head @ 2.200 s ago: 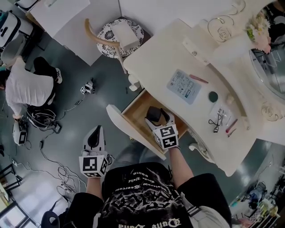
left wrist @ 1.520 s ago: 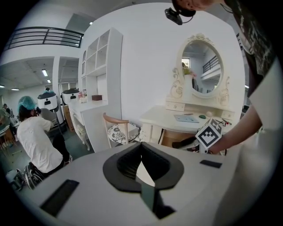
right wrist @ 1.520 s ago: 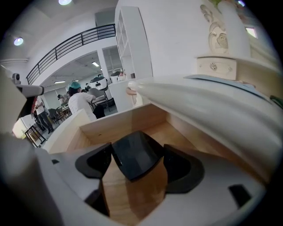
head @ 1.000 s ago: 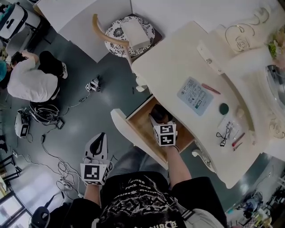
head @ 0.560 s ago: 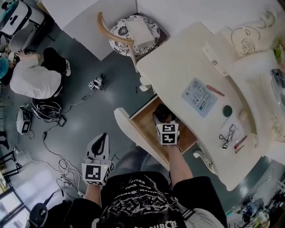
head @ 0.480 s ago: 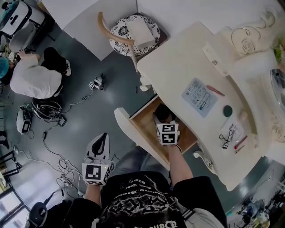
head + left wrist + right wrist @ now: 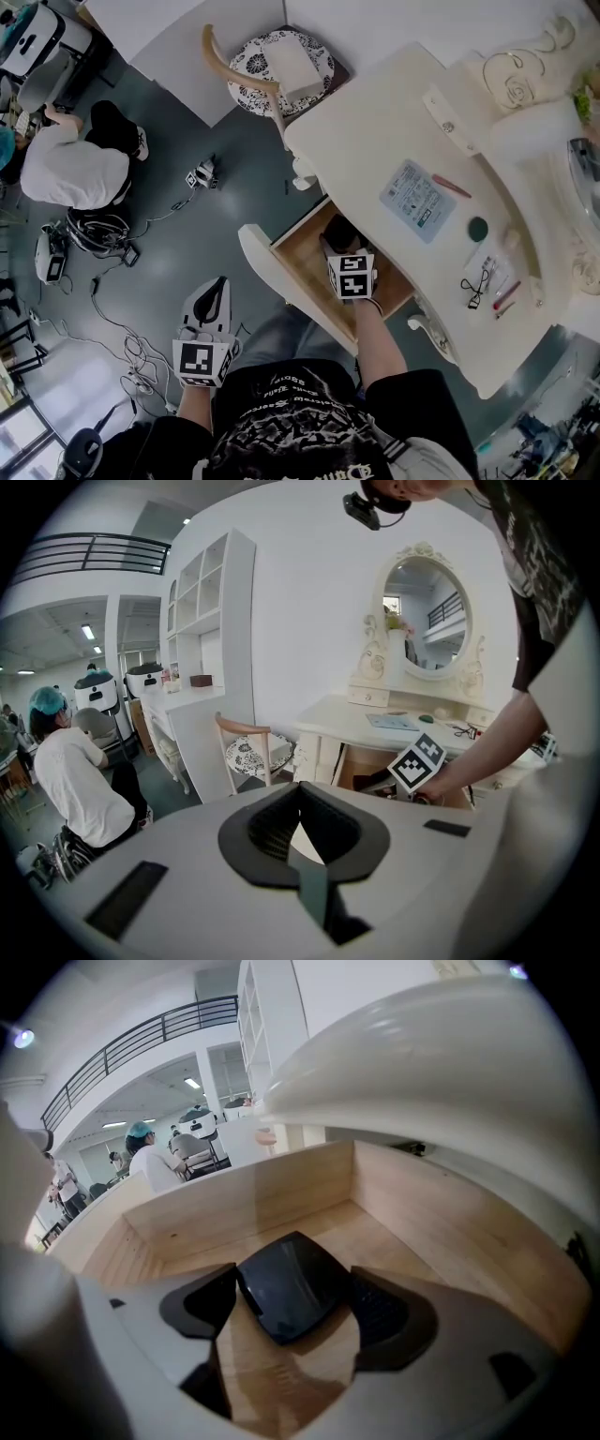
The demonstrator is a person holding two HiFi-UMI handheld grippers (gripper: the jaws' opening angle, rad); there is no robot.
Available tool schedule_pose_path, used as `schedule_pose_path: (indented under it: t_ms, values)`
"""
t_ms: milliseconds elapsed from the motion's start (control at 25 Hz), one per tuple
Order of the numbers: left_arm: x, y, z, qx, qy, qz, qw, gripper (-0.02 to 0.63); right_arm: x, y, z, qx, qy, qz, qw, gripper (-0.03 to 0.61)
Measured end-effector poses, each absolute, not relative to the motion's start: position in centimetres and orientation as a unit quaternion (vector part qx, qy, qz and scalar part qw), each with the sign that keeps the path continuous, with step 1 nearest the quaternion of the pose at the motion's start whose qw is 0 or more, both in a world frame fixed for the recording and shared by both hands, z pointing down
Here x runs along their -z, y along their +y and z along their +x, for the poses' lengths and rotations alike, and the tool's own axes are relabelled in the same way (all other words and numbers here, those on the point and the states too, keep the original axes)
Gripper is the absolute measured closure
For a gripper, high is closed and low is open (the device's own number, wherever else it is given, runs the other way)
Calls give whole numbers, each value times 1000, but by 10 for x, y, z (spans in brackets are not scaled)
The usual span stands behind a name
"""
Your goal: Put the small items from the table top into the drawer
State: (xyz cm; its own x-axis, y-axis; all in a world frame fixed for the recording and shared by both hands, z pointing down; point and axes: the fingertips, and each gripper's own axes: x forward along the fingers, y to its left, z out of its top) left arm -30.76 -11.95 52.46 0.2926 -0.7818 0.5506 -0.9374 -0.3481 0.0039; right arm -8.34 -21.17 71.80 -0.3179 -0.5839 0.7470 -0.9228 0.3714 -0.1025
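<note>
Bright even daylight, fisheye edges, soft shadows

Drawer (image 7: 296, 255): drawn out from the worktop (image 7: 370, 117) front, toward the person.
Case (image 7: 337, 229): in the drawer, between the jaws of the right tool (image 7: 298, 1285).
Leaflet (image 7: 417, 200): mid-worktop, with the pencil (image 7: 451, 186) just beside it.
Disc (image 7: 478, 228), spectacles (image 7: 472, 279): right of the leaflet.
Left tool (image 7: 214, 289): over the floor, left of the drawer.
Chair (image 7: 267, 66): at the worktop's far left corner.

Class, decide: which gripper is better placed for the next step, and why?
Right. The right gripper is inside the drawer, gripping the black case, ready to release it. The left gripper is shut, empty, away over the floor.
</note>
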Motion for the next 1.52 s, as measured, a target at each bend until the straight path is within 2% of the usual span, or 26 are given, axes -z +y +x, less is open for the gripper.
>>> schedule_pose_path:
  t_ms: [160, 280, 520, 1160, 1320, 1520]
  values:
    - [-527, -117, -302, -236, -540, 790, 168, 598, -720, -209, -86, -267, -767, 483, 328, 202]
    - [-528, -115, -300, -238, -536, 792, 170, 598, -717, -209, -87, -279, -772, 480, 309, 192]
    - [-533, -114, -300, -228, -538, 788, 195, 598, -714, -203, -87, -303, -770, 475, 301, 138]
    - [-518, -123, -229, -191, -477, 836, 193, 598, -633, -131, -81, -324, -810, 425, 239, 141]
    - [-516, -130, -204, -167, -462, 846, 206, 598, -604, -107, -81, -296, -835, 388, 254, 143]
    - [-506, -136, -165, -152, -423, 872, 196, 598, -581, -93, -51, -311, -814, 431, 232, 143]
